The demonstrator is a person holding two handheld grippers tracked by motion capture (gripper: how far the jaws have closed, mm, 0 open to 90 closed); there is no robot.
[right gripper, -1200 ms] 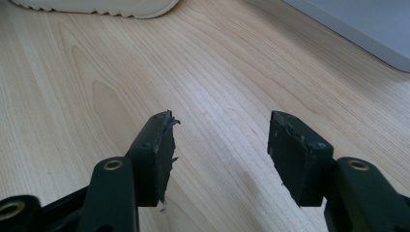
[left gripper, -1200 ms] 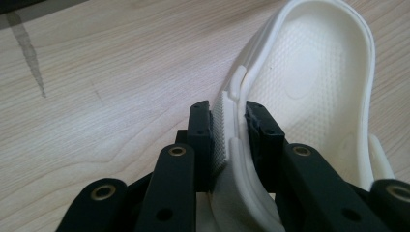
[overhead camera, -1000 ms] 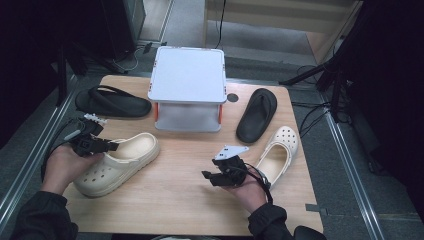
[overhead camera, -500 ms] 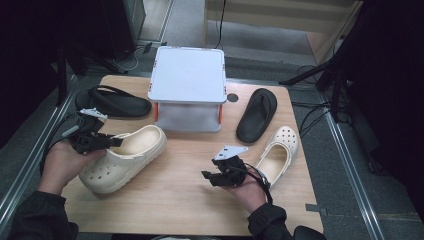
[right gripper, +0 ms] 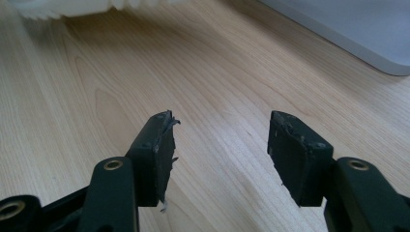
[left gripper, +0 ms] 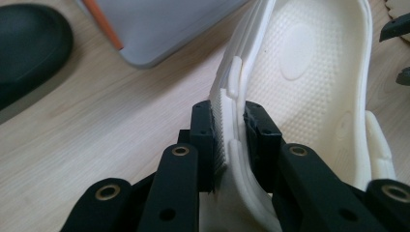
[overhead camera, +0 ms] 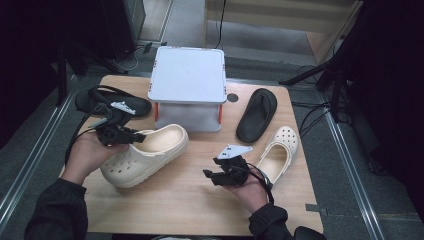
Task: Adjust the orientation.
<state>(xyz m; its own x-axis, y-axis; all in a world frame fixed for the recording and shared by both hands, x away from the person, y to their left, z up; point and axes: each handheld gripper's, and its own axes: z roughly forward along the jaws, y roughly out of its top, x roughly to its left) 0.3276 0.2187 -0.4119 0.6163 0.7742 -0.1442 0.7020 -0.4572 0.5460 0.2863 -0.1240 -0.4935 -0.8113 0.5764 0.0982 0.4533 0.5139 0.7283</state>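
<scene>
A cream foam clog (overhead camera: pixel 145 155) lies on its sole near the left front of a wooden table (overhead camera: pixel 200 210), its heel end close in front of a grey box (overhead camera: pixel 187 87), with the left gripper (overhead camera: pixel 131 136) clamped on its side wall. In the left gripper view the black pads (left gripper: pixel 205 137) pinch the thin rim of the clog (left gripper: pixel 300 72) from both sides, one pad inside the shoe and one outside.

The shoe looks light and springy rather than stiff: moulded in one piece, with a pebbled footbed, round vent holes over the toe and a ridged outer edge. A wall this thin should flex under a pinch, so the rim beside the opening is probably the soundest hold, though the toe may sag or swing when the shoe is carried from one side. The matte surface suggests little risk of slipping, and nothing about it seems fragile.

The right gripper (overhead camera: pixel 220 175) rests low over bare wood with its jaws apart and nothing between them. Just beyond it lies the matching clog (overhead camera: pixel 280 150); a black sandal (overhead camera: pixel 257 115) sits behind that, and another black sandal (overhead camera: pixel 107 100) at the far left.
</scene>
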